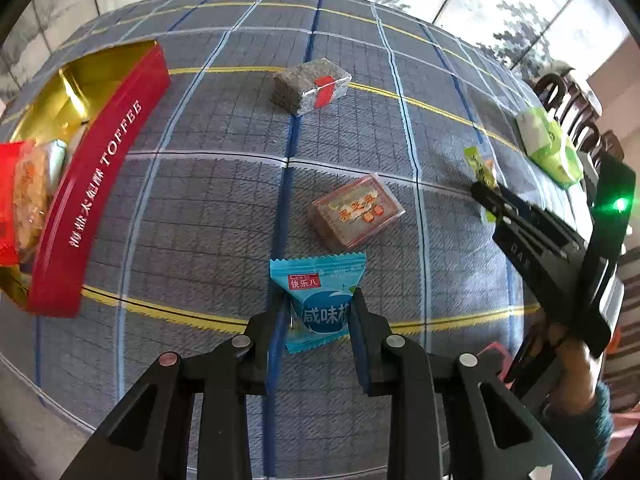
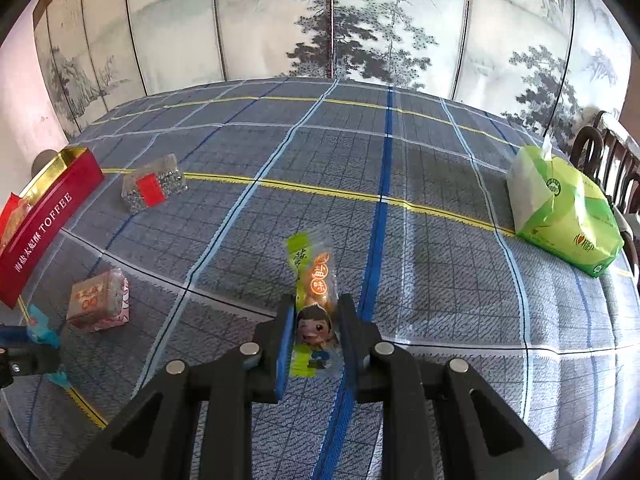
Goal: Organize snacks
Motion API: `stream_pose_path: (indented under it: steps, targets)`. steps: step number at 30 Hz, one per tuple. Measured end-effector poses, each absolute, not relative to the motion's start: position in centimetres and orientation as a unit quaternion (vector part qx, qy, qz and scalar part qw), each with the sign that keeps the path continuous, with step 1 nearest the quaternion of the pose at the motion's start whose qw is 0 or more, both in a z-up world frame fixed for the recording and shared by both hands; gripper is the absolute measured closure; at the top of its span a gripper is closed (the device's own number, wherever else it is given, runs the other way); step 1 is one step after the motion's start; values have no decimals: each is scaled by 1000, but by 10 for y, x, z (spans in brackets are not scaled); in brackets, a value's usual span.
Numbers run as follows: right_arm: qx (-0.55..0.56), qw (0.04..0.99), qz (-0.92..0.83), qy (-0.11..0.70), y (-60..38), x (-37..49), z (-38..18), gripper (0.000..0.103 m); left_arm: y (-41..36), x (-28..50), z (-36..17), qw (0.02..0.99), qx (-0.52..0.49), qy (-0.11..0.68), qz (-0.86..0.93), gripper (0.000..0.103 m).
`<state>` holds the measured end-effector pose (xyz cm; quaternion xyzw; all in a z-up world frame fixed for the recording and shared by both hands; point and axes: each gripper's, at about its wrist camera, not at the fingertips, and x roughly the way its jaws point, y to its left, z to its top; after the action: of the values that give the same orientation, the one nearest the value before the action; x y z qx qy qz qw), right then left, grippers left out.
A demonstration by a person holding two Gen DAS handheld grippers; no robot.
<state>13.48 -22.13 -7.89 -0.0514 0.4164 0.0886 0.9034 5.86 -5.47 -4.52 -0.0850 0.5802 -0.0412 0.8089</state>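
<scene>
A: Blue packet point(image 1: 320, 300) is pinched between the pads of the left gripper point(image 1: 316, 312), low over the cloth point(image 1: 208, 208). Reason?

B: Transfer to the red tin point(image 1: 96, 184) is judged intended — it stands open at the left, snacks already inside.

A: The right gripper point(image 2: 316, 320)?

B: Pressed onto a green-edged snack point(image 2: 314, 292), held clear of the cloth; the same destination is presumed.

A: Still loose?

B: A brown block point(image 1: 356, 212) and a clear packet point(image 1: 312, 86) with a red label, well apart, between the grippers and the tin.

A: Surface and room?

B: Grey-blue checked cloth, yellow-lined — a tissue pack point(image 2: 564, 232) at the right edge. A painted screen point(image 2: 320, 20) is noted behind, a dark chair point(image 2: 608, 160) beside.
</scene>
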Motion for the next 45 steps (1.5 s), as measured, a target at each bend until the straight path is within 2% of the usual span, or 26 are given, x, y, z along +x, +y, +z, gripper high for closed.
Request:
stream_pose_path:
  steps: [9, 17, 27, 36, 45]
  targets:
    - [-53, 904, 87, 416, -217, 133, -79, 82, -50, 43, -33, 826, -47, 560, -48, 78]
    - [-57, 904, 84, 416, -217, 132, -77, 82, -28, 37, 0, 857, -10, 514, -42, 78]
    - [-56, 904, 85, 416, -217, 132, -77, 82, 60, 41, 31, 877, 4, 480, 22, 78]
    - [-56, 904, 85, 416, -217, 132, -77, 82, 133, 46, 22, 869, 7, 488, 84, 78]
    - [-57, 904, 85, 416, -218, 132, -77, 82, 158, 50, -4, 856, 2, 511, 80, 78]
